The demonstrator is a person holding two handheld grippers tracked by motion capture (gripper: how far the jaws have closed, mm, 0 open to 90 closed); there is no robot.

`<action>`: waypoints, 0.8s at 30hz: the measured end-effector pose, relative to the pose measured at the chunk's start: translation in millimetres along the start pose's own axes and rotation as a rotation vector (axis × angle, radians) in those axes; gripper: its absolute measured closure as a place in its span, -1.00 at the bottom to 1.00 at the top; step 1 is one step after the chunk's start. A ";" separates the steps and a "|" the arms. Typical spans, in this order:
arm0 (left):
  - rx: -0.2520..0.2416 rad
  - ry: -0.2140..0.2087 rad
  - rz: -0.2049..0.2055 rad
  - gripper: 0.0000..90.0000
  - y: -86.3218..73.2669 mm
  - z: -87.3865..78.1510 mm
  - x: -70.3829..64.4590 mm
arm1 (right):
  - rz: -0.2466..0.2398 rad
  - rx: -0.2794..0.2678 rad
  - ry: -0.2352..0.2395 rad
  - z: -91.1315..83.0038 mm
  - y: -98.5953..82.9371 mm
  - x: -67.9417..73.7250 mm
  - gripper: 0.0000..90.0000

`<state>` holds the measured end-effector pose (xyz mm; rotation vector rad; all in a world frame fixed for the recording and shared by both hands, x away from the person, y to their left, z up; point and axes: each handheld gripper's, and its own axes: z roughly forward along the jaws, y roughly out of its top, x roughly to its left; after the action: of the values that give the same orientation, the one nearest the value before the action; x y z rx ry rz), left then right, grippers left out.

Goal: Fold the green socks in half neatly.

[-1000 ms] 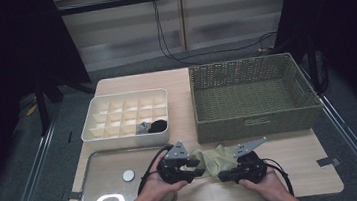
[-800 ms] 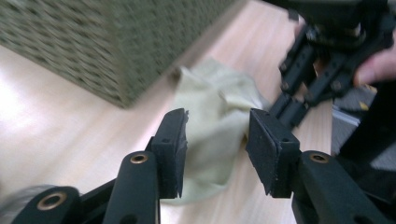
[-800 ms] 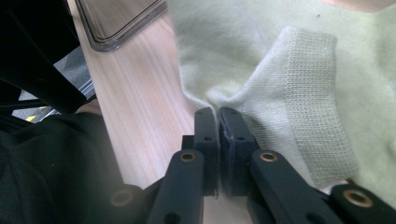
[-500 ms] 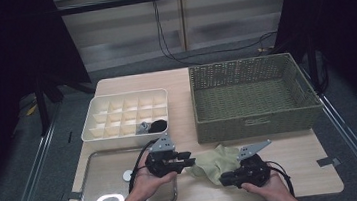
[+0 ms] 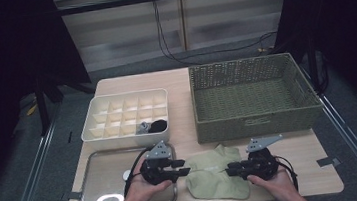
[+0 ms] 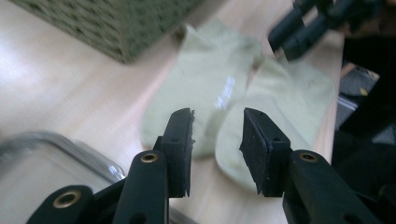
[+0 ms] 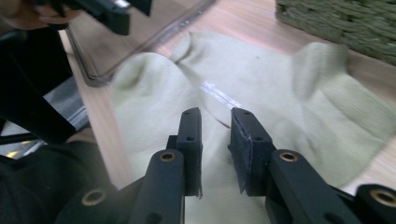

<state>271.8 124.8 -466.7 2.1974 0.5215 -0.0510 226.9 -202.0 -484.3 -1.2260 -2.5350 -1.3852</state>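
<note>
Both claws gape empty: left claw [image 5: 182,166] and right claw [image 5: 230,169] flank the green socks [image 5: 215,177] on the table [image 5: 179,80]

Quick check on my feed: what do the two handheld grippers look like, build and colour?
Both are black. The left gripper and right gripper each carry a grey three-cornered plate on top and trail a black cable. In the gripper views each has two flat black jaws with rough-edged pads, on arms fixed with brass-coloured rivets. No sleeves show on the forearms.
</note>
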 end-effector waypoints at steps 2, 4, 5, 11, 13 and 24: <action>0.029 -0.014 -0.001 0.37 -6.3 2.8 -3.3 | 0.004 0.004 -0.012 0.1 -1.5 -2.9 0.64; 0.044 -0.020 -0.001 0.35 -8.6 4.5 -4.2 | 0.008 0.007 -0.026 -0.9 -3.4 -3.9 0.62; 0.050 -0.024 -0.003 0.34 -9.2 5.4 -3.6 | 0.008 0.009 -0.031 -2.2 -4.1 -3.4 0.61; 0.087 -0.015 -0.019 0.27 -15.5 13.3 -3.4 | 0.016 0.045 -0.074 -6.8 -13.0 -6.4 0.51; 0.140 -0.010 0.003 0.32 -16.9 16.4 -4.4 | 0.003 0.073 -0.083 -4.6 -14.9 -6.0 0.51; 0.145 -0.020 0.018 0.81 -19.7 20.4 -7.7 | -0.034 0.109 -0.091 3.8 -14.3 -2.1 0.90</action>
<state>260.1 117.4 -492.6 2.3401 0.5008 -0.1045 220.6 -204.9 -497.5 -1.2605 -2.6636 -1.2051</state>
